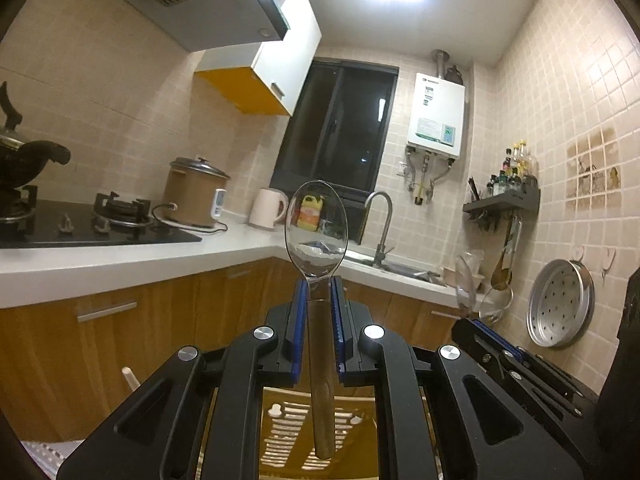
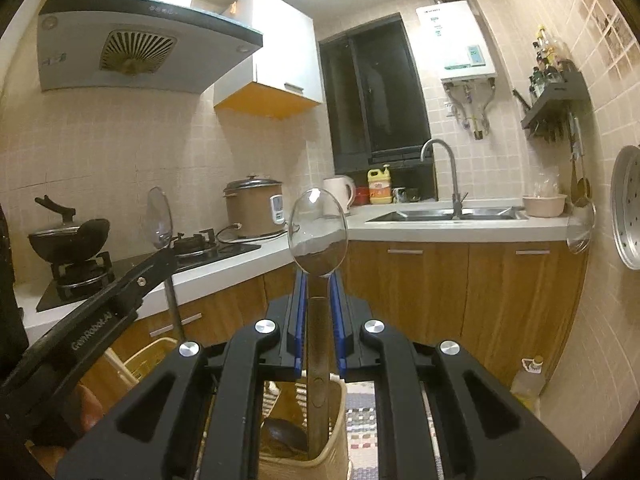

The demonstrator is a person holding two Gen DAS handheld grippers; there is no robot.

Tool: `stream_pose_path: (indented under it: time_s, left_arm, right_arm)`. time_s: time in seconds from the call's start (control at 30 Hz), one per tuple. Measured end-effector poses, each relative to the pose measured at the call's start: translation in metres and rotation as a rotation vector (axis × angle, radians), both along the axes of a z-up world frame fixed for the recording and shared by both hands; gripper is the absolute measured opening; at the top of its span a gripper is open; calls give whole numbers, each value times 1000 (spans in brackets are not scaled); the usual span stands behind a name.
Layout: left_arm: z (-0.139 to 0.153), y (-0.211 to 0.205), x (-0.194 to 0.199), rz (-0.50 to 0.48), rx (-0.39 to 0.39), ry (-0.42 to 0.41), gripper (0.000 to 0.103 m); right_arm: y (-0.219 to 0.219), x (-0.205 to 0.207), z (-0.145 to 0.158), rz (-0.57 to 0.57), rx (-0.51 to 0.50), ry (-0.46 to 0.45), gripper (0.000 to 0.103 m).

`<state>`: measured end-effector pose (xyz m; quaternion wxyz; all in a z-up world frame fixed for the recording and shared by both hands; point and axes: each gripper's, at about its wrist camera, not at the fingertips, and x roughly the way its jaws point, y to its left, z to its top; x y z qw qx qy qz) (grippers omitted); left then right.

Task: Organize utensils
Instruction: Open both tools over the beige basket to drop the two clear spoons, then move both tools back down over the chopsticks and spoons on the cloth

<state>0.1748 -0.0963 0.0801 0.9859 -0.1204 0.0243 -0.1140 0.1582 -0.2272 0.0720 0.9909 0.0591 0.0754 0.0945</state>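
Two spoons are up and neither is stowed — our left gripper clamps one spoon, our right gripper another spoon, both above the slotted basket awaiting them.

Basket interior behind gripper

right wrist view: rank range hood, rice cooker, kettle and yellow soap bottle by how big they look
1. Range hood, by far the largest.
2. Rice cooker.
3. Kettle.
4. Yellow soap bottle, only slightly smaller than the kettle; it stands further back, so that pair is unsure.
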Motion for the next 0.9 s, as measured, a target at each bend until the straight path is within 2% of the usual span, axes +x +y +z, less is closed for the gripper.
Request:
stream_pose_path:
  time_s: [0.07,0.13,0.27,0.4,0.67,0.8,0.9]
  left_arm:
    - [-1,3,-1,-9,-6,2,11]
    - [-1,9,-1,-11,-11,14,20]
    - [3,18,-8,-17,-15,19,25]
    - [11,28,-27,-11,-11,-7,33]
    - [26,50,-75,-29,-21,-18,35]
    - [26,61,-102,-43,-14,8,37]
    - [19,69,-110,-93,-21,106,40]
  right_arm:
    - [0,0,-1,13,-4,24,10]
    - [-1,-2,-2,24,-1,42,10]
    - [-1,-11,-3,37,-4,63,11]
    - [-5,-23,-2,38,4,86,21]
    - [-10,-64,5,30,-21,117,22]
    - [-13,-92,2,36,-27,157,22]
    - [-12,-108,-4,53,-29,207,22]
